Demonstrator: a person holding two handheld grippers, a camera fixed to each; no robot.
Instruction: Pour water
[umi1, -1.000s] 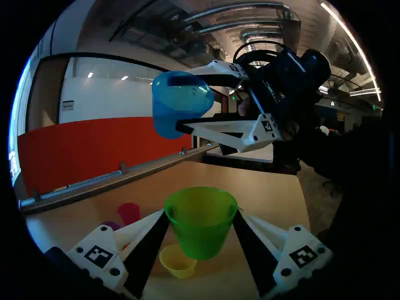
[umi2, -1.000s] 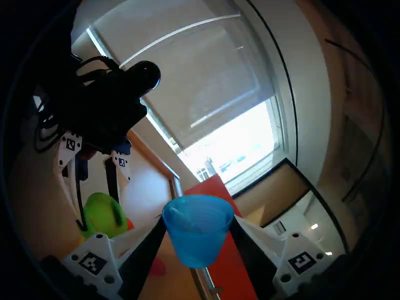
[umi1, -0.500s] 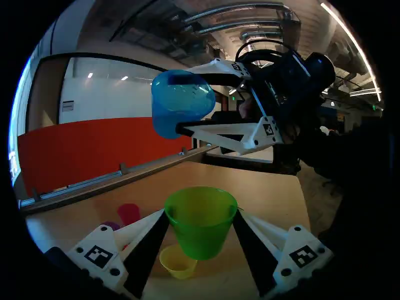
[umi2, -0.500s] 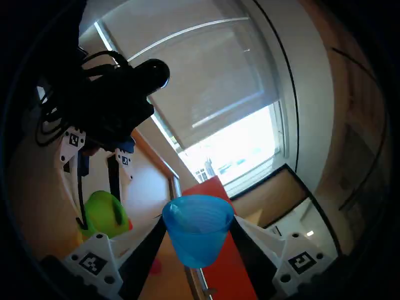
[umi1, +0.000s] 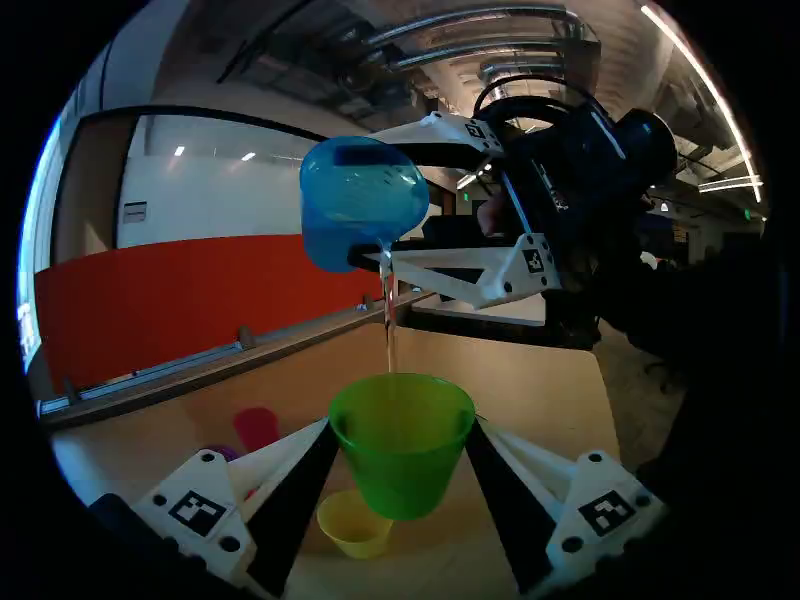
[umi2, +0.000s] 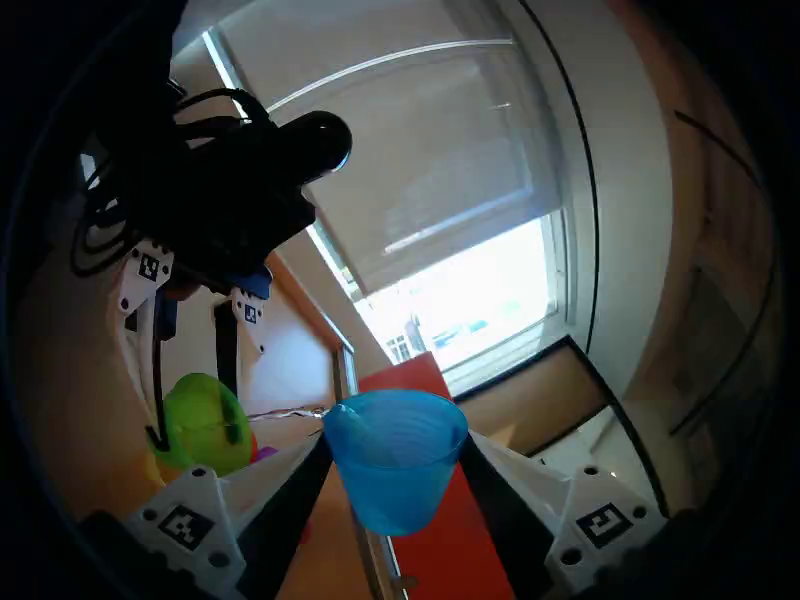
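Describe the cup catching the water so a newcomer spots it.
Find the wooden table below the orange wall panel. Above it, the left gripper holds a green cup upright. Unlike the yellow cup and pink cup on the table, it is held aloft, and a thin stream falls into it from the tilted blue cup.

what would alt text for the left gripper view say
A tilted blue cup, held by the right gripper, pours a thin stream of water into a green cup held by the left gripper above a wooden table; a yellow cup stands on it.
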